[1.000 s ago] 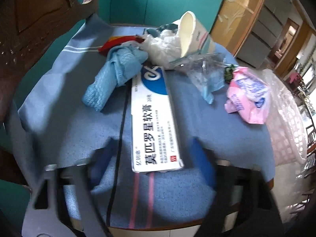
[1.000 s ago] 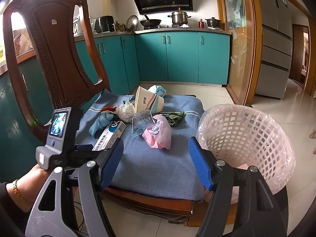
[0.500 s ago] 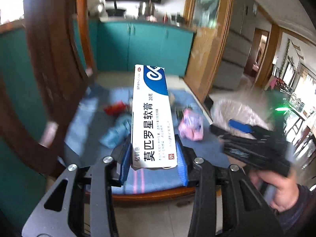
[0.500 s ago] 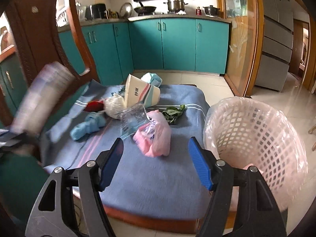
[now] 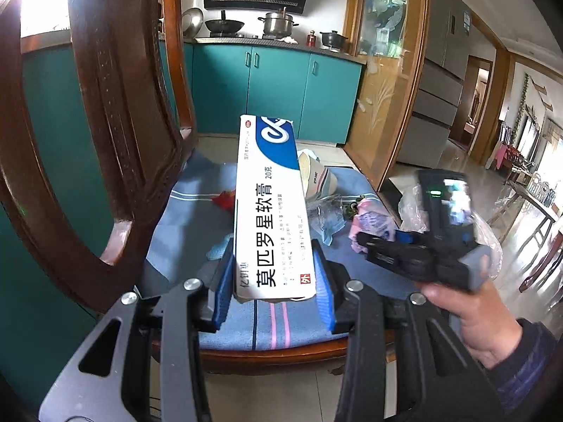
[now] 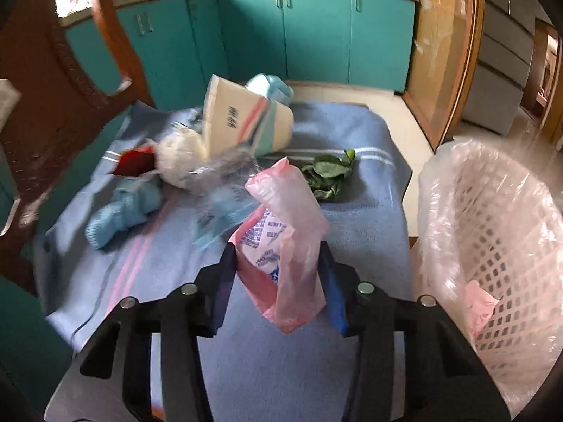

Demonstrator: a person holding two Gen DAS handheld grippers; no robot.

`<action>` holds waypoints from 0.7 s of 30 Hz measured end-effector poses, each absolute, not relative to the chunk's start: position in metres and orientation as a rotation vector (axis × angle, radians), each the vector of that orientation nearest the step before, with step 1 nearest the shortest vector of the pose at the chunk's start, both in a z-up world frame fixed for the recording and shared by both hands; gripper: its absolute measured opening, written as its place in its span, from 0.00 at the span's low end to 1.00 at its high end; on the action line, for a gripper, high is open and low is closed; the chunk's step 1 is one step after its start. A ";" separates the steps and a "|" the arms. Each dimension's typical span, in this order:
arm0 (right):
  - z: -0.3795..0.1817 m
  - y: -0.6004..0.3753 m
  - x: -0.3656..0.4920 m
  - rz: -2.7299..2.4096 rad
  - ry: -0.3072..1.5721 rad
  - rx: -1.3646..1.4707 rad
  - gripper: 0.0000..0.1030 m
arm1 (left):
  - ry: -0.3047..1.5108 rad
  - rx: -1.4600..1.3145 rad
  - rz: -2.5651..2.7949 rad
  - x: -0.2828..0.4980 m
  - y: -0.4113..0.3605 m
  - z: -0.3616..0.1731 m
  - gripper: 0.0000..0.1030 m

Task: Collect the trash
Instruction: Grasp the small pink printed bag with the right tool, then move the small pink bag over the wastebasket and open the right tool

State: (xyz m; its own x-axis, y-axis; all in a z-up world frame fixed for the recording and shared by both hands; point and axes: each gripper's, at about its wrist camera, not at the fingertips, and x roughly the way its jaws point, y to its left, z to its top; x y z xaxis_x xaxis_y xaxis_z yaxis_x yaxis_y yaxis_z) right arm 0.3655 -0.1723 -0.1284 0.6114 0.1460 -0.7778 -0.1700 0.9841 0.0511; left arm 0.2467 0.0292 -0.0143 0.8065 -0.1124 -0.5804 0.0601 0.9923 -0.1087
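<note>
1. Nearest to us, our left gripper (image 5: pixel 272 281) is clamped on the near end of the ointment box (image 5: pixel 271 207), blue pads pressed against its two long sides. The box is lifted off the chair cushion (image 5: pixel 197 218), and its long axis runs straight out from the fingers, away from us and slightly upward.

2. Our right gripper (image 6: pixel 279 267) is closed around the pink plastic wrapper (image 6: pixel 281 246), pinching its crumpled middle. The wrapper stands roughly upright between the pads, with a loose end hanging below them.

3. The relation that matters next: the lined trash basket (image 6: pixel 499 246) stands just beside the cushion's right edge, to the right of the right gripper. We judge that hand the nearer one; the left must carry its box across the whole seat, swinging the far end round first.

4. Further out on the cushion lie more items: a blue cloth (image 6: pixel 123 207), a clear packet (image 6: pixel 225 211), a white wad (image 6: pixel 179 161), something red (image 6: pixel 135 161), a tipped paper cup (image 6: pixel 246 123) and green leaves (image 6: pixel 327 176).
</note>
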 end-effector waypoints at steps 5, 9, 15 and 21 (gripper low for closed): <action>-0.088 -0.176 0.307 0.248 0.813 -0.019 0.41 | 0.624 -0.096 -0.105 0.248 0.031 -0.012 0.39; -0.051 -0.184 0.263 0.293 0.702 0.020 0.41 | 0.623 -0.090 -0.113 0.246 0.030 -0.013 0.39; -0.027 -0.193 0.234 0.316 0.571 0.026 0.41 | 0.618 -0.077 -0.132 0.242 0.021 -0.013 0.40; -0.036 -0.203 0.247 0.309 0.603 0.039 0.41 | 0.637 -0.061 -0.131 0.247 0.015 -0.020 0.40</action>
State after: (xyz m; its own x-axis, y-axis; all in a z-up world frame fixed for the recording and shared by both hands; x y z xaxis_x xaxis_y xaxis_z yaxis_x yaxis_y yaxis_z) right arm 0.2473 -0.2026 -0.0361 0.7794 0.2970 -0.5516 -0.2746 0.9534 0.1253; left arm 0.2473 0.0154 -0.0197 0.7959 -0.1406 -0.5889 0.1028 0.9899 -0.0974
